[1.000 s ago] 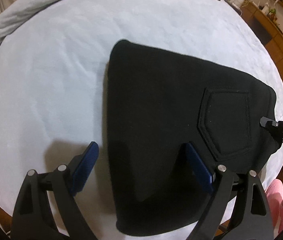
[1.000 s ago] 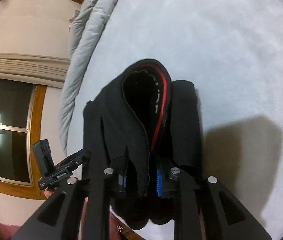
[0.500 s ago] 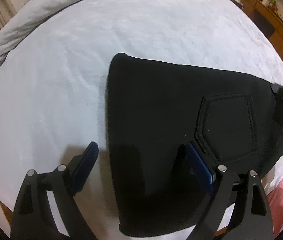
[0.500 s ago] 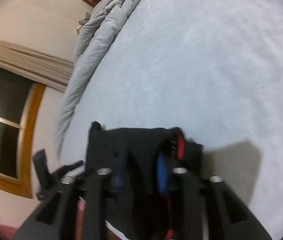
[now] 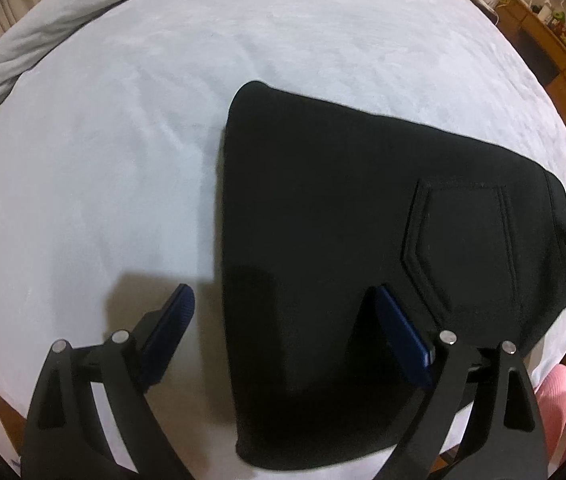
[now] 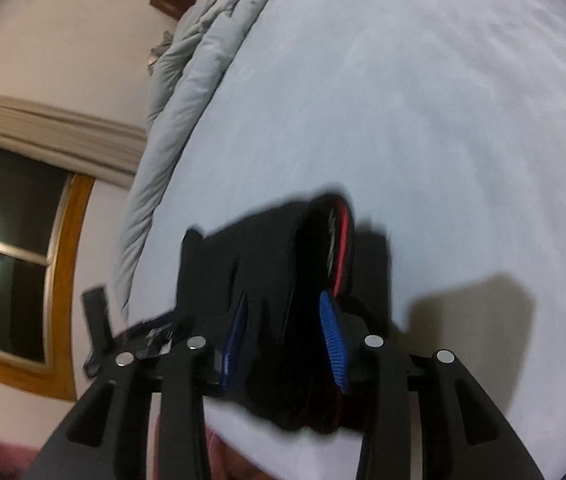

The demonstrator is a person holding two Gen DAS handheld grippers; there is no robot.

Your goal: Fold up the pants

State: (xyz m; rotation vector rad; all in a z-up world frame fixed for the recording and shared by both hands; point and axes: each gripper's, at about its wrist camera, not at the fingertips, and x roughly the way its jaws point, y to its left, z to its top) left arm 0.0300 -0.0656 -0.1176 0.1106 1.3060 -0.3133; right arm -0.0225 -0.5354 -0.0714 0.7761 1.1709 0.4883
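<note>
the black pants (image 5: 363, 240) lie folded on a wide bed (image 5: 123, 140) covered in a pale, softly textured sheet, close to the near edge, their stitched back pocket (image 5: 463, 240) facing up. a grey duvet (image 5: 23, 40) is bunched along the far left side of the bed.

the left gripper (image 5: 287, 320) hangs low over the near end of the pants, its jaws spread wide: one blue pad over bare sheet, the other over the black cloth, neither pinching anything. its shadow falls across the sheet and the fabric.

the right gripper (image 6: 283, 336) is at the waistband end, where a red lining (image 6: 345, 248) shows inside the opening. its jaws stand partly apart with a thick bunch of cloth between the blue pads; the view is blurred, so i cannot tell whether they really clamp it.

around the bed, a cream wall carries a dark window (image 6: 11, 260) in an orange-brown wooden frame, with a pale curtain (image 6: 43, 120) gathered above it. on the other side stands a wooden cabinet (image 5: 555, 48) with small clutter on top.
</note>
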